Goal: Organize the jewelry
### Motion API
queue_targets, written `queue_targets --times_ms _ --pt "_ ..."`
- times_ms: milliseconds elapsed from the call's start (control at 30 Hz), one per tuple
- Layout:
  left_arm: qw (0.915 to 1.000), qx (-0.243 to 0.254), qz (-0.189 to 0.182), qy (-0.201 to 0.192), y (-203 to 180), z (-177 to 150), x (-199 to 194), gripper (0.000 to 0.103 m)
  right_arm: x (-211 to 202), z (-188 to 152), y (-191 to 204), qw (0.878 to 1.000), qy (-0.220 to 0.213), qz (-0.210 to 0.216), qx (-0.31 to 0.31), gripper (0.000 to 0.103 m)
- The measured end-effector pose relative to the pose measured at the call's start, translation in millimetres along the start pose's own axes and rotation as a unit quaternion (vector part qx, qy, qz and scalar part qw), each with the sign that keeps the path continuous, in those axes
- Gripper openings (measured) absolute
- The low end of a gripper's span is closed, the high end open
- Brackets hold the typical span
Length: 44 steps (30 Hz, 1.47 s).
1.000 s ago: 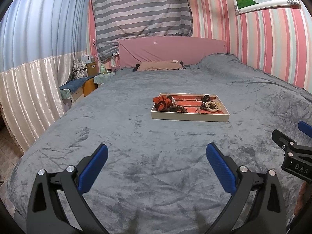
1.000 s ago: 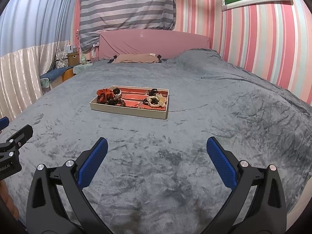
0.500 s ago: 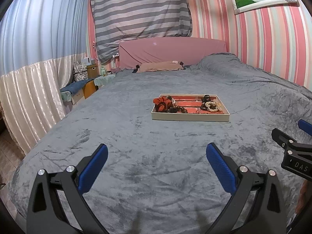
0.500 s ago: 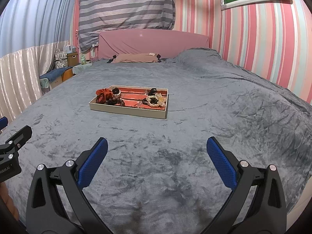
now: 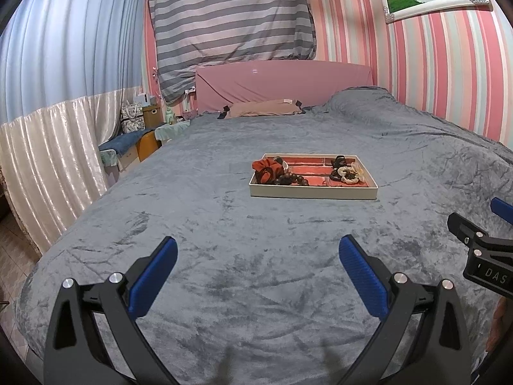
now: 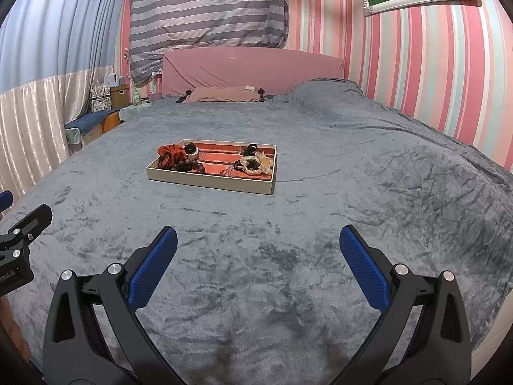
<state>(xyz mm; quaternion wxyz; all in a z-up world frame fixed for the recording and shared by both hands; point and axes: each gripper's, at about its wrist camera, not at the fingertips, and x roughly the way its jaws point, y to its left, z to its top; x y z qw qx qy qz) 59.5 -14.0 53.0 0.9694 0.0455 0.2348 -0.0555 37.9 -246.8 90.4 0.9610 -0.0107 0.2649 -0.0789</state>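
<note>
Left wrist view shows the left gripper (image 5: 258, 253) spread wide with nothing between its blue pads, hovering over the grey blanket (image 5: 224, 218); well ahead sits the jewelry tray (image 5: 312, 192), holding a red scrunchie (image 5: 266, 168), dark beads (image 5: 291, 179) and a cream scrunchie (image 5: 349, 173). In the right wrist view the right gripper (image 6: 258, 247) is equally wide apart and empty, with the tray (image 6: 208, 181) far ahead, slightly left
</note>
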Motion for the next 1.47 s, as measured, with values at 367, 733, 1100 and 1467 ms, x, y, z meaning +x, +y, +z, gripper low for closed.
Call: queue_targets --times_ms 367,733,1100,1467 --pt "1.0 0.003 0.001 0.001 -0.2 0.3 0.2 0.098 0.6 -0.9 -1.0 1.0 0.001 0.0 0.001 0.099" --pt "1.0 0.004 0.004 0.004 -0.3 -1.0 1.8 0.098 2.2 -1.2 0.1 1.0 0.003 0.001 0.003 0.099" --pt "1.0 0.005 0.008 0.002 -0.7 -1.7 1.8 0.098 4.2 -1.6 2.4 1.0 0.002 0.002 0.004 0.099" --pt "0.9999 0.005 0.012 0.003 -1.6 -3.2 6.8 0.098 8.3 -0.9 2.5 1.0 0.005 0.004 0.006 0.099"
